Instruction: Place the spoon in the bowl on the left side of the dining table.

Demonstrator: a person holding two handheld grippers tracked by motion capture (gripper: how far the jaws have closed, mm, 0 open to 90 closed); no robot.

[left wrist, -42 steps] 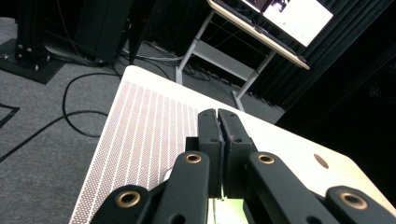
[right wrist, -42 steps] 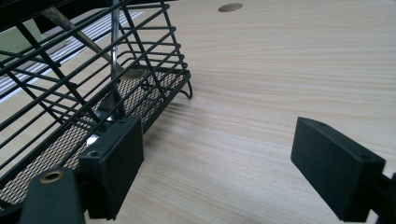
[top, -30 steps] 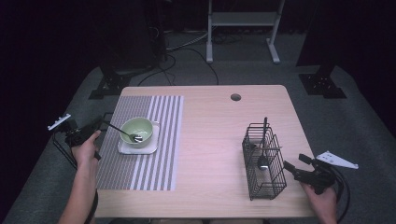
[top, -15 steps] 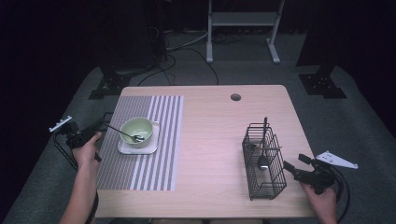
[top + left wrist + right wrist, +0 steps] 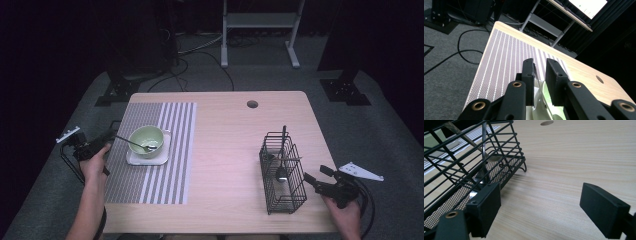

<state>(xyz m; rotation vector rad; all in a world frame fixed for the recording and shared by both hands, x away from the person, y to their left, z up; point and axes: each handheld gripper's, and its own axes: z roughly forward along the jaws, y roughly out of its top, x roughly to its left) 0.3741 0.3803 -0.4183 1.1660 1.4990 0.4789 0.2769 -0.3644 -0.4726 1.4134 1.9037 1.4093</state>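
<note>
We see a light wooden surface with a grey-and-white striped placemat along its left side. On the placemat sits a white square plate, and a pale green round bowl rests on it. A silver metal spoon lies with its head in the bowl and its handle pointing out to the left.

Our left gripper is held at the left edge of the surface, near the tip of that handle. In the left gripper view, its jaws stand a little apart with the thin handle between them, just beside one jaw; we cannot tell whether they touch it. The bowl's rim shows below them.

On the right stands a black wire cutlery basket with dark and silver utensils upright inside. Our right gripper is just beside the basket's right side, low at the near right corner. In the right gripper view its jaws are spread wide, holding nothing, one jaw close to the basket's wire base, the other over bare wood.
</note>
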